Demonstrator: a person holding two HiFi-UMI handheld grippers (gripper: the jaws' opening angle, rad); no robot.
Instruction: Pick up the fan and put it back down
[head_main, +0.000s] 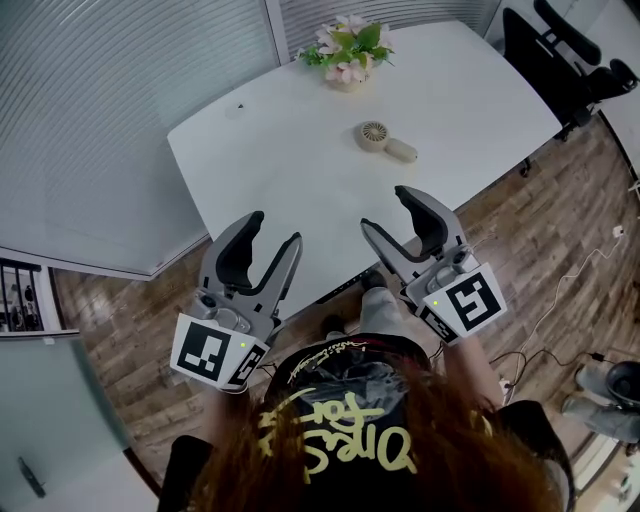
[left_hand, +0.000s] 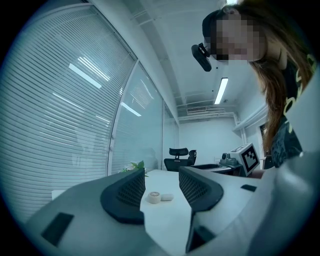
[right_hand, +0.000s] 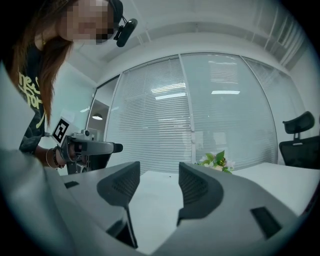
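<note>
White tabletop (head_main: 300, 150) is carrying a small beige handheld fan (head_main: 385, 140), lying well beyond the left claw (head_main: 275, 231) and right claw (head_main: 388, 208), both gaping empty.

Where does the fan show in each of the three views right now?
Head view: the fan lies on the white table, upper centre.
Left gripper view: the fan shows low centre, far off, framed in the gap between the jaws.
Right gripper view: not in it.
Shared landmark: the flowers, in all three views.
</note>
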